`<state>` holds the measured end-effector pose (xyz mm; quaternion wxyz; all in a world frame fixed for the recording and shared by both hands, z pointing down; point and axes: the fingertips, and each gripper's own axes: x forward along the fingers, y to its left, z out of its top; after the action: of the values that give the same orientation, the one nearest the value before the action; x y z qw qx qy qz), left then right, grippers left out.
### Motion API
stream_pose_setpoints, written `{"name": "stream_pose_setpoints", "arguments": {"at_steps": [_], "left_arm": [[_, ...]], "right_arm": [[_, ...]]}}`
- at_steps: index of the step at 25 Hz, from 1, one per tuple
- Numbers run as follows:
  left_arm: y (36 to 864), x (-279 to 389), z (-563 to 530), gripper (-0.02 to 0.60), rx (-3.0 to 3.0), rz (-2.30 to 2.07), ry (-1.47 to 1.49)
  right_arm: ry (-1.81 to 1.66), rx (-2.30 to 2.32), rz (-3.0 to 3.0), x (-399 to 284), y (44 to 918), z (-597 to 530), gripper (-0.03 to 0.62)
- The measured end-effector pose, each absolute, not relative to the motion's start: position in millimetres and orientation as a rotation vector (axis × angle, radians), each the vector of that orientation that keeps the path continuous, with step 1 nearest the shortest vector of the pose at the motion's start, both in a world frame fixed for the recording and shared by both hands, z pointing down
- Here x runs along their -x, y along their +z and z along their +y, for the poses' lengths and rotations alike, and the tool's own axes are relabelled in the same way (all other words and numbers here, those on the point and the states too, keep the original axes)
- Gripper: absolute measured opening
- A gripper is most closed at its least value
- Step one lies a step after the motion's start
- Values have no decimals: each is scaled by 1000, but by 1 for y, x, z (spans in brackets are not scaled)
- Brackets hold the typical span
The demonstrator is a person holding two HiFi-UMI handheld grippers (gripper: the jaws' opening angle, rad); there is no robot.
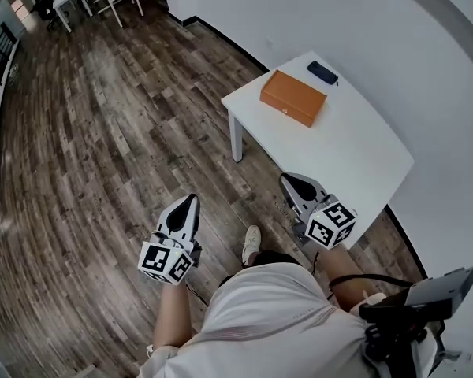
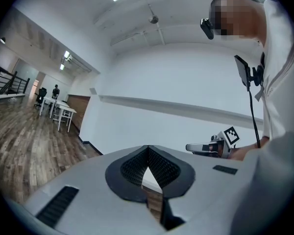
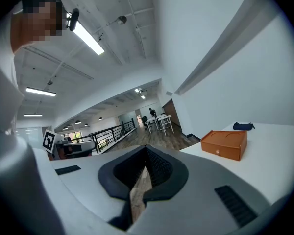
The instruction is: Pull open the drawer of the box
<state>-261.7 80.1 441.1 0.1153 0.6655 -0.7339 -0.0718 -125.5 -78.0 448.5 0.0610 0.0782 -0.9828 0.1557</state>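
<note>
Orange box (image 1: 293, 97) on the white counter (image 1: 355, 156), drawer shut, contents hidden; dark pouch (image 1: 322, 72) near it. Left tool (image 1: 191, 201) and right tool (image 1: 288, 181) both closed and empty, well apart from the box. Drawer knob (image 3: 217, 152) visible only in the right gripper view.

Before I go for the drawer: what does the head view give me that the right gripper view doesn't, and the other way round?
Head view only: the whole white table seen from above, its leg, and the person's shoe on the wood floor.
Right gripper view only: the small knob on the front of the orange box, plus the railing and ceiling lights.
Both: the orange box, which looks closed, the dark pouch beyond it, and the left tool.
</note>
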Motion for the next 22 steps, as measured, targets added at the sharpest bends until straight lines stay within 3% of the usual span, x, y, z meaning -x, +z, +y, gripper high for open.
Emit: {"name": "stream_pose_setpoints", "arguments": {"at_steps": [11,22], "left_arm": [[433,321,-70,11,-2088,-2043,-164],[455,348,-216,11,-2363,-1651,-96]], "right_arm": [[470,-390,-2990,175,439,-214,-2],[526,-957,-2895,149,456,-296,-2]]}}
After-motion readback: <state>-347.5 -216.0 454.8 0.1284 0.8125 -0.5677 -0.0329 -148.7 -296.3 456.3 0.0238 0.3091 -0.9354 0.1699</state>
